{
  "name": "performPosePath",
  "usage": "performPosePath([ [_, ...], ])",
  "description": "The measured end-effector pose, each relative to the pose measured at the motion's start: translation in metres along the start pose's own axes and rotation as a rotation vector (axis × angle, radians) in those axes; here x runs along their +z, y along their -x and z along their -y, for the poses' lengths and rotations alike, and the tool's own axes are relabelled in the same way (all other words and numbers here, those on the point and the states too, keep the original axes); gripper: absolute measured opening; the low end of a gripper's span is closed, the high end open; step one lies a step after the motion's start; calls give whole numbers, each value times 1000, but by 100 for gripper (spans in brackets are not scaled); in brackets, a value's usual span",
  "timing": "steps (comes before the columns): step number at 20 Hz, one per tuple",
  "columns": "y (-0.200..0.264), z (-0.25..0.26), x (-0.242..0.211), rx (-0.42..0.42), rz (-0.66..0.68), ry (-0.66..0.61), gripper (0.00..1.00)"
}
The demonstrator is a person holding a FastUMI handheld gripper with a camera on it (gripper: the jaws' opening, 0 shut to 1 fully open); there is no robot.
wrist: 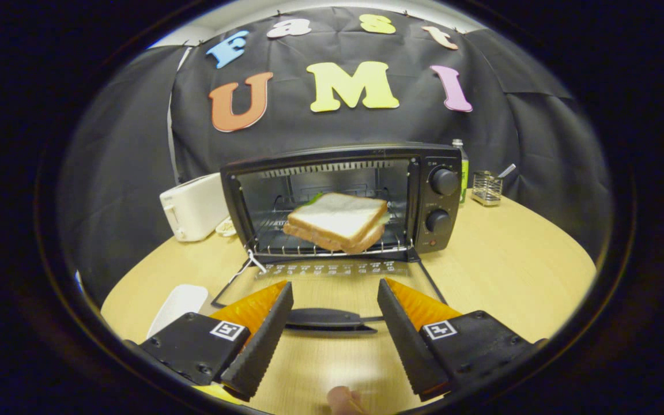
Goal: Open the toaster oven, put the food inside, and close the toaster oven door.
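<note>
Ribbed black jaws of gripper (335,288) spread wide, empty; square sandwich (338,222) on wire rack inside toaster oven (441,202), glass door (332,288) down.

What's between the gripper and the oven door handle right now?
Nothing visible. The gripper is open, and the door handle lies between its fingers. The sandwich sits on the rack inside the toaster oven.

The gripper (332,300) is level, its jaws spread wide, gripping nothing.

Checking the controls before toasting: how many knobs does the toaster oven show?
2: upper knob and lower knob, stacked on the toaster oven's panel beside the sandwich, beyond the open gripper.
</note>
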State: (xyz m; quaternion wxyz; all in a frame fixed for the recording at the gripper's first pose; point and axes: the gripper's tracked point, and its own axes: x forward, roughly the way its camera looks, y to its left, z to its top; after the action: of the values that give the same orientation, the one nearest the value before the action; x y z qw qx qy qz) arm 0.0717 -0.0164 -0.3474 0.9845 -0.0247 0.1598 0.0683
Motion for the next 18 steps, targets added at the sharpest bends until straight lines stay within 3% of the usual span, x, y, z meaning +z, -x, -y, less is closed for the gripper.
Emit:
performPosePath([
  [5, 9, -15, -32, -46, -55, 92, 98],
  [9, 5, -9, -53, -98, -129, 38, 98],
  [18, -5, -16, -41, -102, -113, 31, 98],
])
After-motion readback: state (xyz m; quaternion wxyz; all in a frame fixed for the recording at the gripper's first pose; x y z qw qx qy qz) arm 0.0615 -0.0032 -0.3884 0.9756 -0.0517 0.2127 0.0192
